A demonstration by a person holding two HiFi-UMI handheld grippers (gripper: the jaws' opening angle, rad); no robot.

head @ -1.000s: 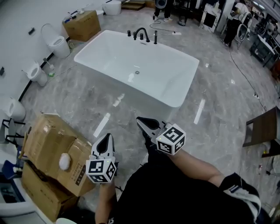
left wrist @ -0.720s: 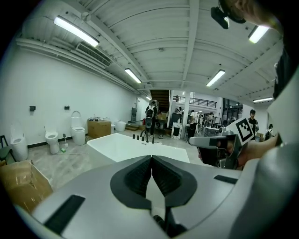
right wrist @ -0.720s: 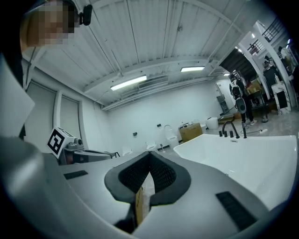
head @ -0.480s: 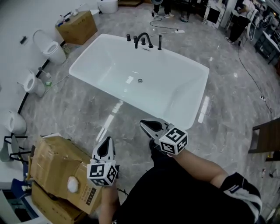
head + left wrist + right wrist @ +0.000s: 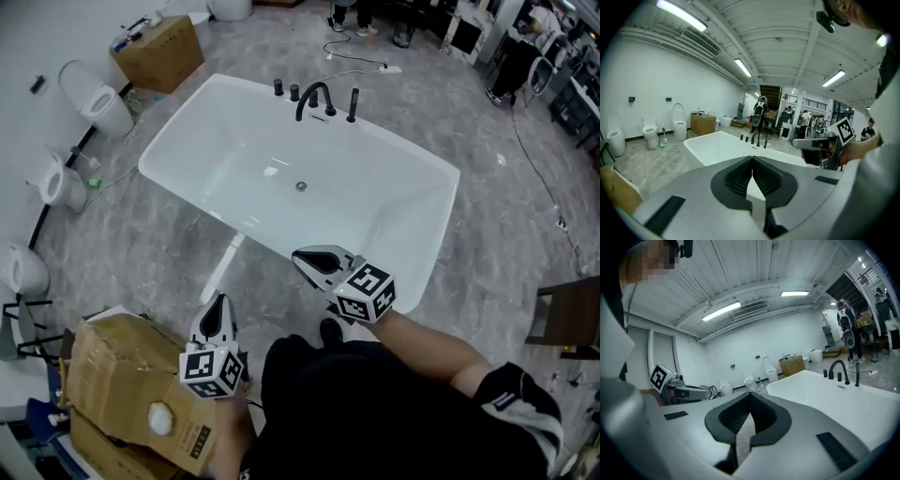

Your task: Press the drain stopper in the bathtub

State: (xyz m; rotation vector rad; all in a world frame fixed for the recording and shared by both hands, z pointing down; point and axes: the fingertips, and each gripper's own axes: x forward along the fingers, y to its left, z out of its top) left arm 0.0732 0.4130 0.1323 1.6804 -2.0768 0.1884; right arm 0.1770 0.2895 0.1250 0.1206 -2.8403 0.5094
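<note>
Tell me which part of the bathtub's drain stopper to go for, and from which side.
The drain stopper sits flat in the bathtub floor, showing no graspable edge. Go for its top centre, straight down from above, over the near rim, with the right gripper, whose jaws are shut.

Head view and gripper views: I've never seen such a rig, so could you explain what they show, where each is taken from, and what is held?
A person holds a two-jaw gripper in each hand. The head view looks down from a camera on the person's head: the left gripper and right gripper hover near a white bathtub, with its drain stopper in the bottom and a black faucet at the far rim. Cardboard boxes lie at lower left. The other two come from a camera on each gripper, looking along its jaws. Both pairs of jaws are together, holding nothing.
</note>
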